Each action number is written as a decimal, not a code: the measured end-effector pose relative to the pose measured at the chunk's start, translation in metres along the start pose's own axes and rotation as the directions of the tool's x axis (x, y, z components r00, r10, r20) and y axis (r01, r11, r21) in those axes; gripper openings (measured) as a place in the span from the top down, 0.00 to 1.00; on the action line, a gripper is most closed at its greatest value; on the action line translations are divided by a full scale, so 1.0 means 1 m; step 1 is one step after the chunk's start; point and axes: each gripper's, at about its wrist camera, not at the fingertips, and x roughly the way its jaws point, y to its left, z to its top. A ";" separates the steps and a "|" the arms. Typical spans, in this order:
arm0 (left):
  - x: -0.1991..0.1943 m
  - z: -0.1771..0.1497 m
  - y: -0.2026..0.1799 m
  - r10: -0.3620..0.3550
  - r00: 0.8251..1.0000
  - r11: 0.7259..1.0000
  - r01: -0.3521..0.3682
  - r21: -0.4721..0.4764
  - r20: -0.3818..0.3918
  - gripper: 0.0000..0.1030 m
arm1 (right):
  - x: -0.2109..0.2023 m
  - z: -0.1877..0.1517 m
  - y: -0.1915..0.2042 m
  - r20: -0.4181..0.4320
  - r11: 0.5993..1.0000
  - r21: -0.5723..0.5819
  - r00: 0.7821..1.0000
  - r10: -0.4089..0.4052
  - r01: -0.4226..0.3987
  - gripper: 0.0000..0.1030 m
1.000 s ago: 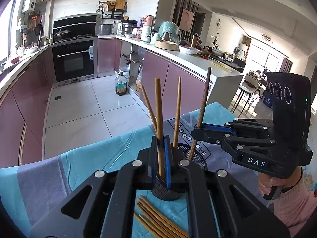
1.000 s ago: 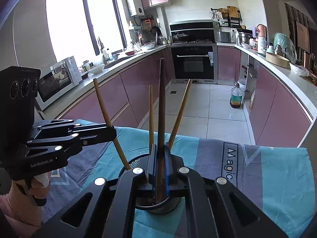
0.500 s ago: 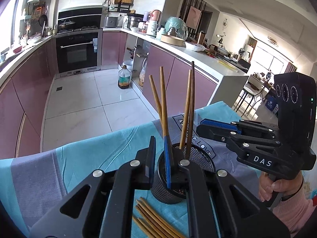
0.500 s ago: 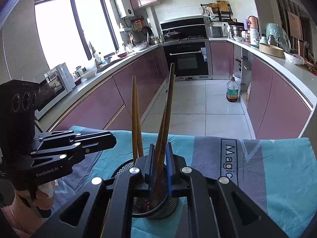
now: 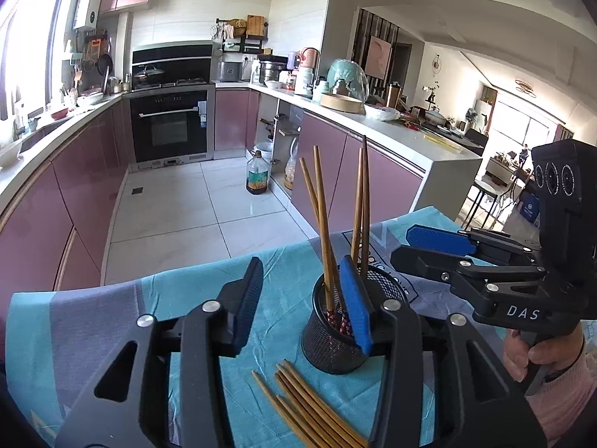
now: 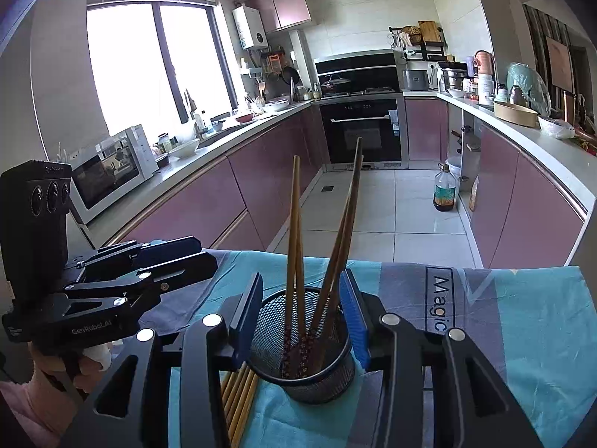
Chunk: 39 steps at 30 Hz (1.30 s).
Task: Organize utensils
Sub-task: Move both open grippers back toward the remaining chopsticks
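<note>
We judged the job partly done: four chopsticks (image 5: 324, 231) stood in the mesh cup (image 5: 332, 339) on the cloth-covered bench (image 5: 112, 298), while a bundle of loose chopsticks (image 5: 309, 407) lay beside the cup, waiting. Both the left tongs (image 5: 304, 304) and the right tongs (image 6: 300, 317) were opening, grasping nothing. Our left view showed the loose bundle fanned out; our right view showed the cup standing between the right tongs' pads.
</note>
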 end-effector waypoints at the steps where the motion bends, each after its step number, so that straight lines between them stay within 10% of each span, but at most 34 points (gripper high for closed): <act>1: -0.005 -0.002 0.000 0.008 1.000 1.000 -0.008 0.004 0.010 0.53 | -0.004 -0.002 0.002 0.006 1.000 -0.005 1.000 0.007 -0.007 0.60; 15: -0.047 -0.043 0.007 0.096 0.995 0.995 -0.096 -0.009 0.018 0.37 | -0.020 -0.042 0.032 -0.052 0.994 -0.055 0.994 0.091 -0.094 0.55; 39: -0.009 -0.159 0.012 0.077 0.956 0.995 -0.091 -0.037 -0.284 0.37 | 0.026 -0.127 0.048 -0.306 0.997 -0.014 0.949 0.070 -0.078 0.55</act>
